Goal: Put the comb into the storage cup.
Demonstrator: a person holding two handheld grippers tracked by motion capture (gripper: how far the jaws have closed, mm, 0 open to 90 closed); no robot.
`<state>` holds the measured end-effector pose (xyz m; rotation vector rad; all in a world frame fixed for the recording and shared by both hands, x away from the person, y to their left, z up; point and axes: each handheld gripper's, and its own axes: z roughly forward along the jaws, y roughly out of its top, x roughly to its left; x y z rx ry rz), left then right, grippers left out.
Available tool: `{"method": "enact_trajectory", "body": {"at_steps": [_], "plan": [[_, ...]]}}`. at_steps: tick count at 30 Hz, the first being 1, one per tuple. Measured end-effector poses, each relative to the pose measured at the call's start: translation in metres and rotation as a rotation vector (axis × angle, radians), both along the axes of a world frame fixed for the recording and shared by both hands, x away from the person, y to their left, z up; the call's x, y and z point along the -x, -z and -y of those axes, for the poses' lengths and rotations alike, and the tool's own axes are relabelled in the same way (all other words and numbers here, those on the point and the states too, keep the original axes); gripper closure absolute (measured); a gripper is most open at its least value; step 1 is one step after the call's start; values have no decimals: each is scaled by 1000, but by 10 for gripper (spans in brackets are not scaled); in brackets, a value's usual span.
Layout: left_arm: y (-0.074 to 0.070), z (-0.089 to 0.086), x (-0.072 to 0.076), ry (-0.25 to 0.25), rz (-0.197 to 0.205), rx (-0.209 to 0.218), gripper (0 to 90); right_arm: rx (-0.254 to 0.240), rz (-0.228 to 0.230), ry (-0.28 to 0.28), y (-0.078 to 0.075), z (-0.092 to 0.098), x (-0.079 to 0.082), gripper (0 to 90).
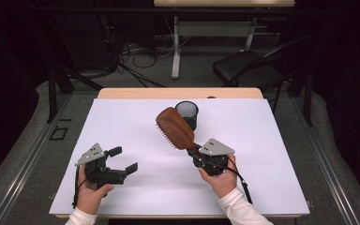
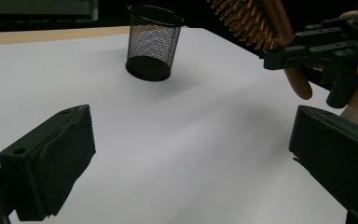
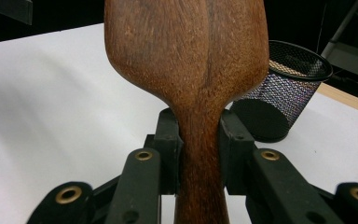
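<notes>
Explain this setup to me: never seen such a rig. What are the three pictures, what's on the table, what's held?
No robot arm here: a person holds a two-jaw gripper in each hand. The high view looks down on the white table from the person's side. The other two pictures come from cameras riding on each gripper, looking along its black jaws. The right gripper is shut on the handle of a wooden hairbrush, raised off the table, bristles toward the left gripper's camera. The left gripper is open with nothing between its jaws. A black mesh cup stands upright beyond the brush.
</notes>
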<state>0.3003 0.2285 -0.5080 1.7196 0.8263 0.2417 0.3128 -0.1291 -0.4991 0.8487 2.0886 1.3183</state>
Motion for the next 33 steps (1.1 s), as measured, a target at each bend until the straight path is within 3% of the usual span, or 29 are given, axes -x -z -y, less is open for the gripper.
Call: {"method": "enact_trajectory", "body": {"at_steps": [6, 18, 33], "plan": [[-7, 13, -4, 67, -4, -23, 4, -1, 4, 1, 0, 0, 1, 724], [-22, 33, -16, 76, -35, -48, 6, -14, 21, 16, -2, 3, 3, 724], [-41, 42, -27, 79, -65, 2, 43, -11, 37, 29, -1, 4, 4, 724]]}}
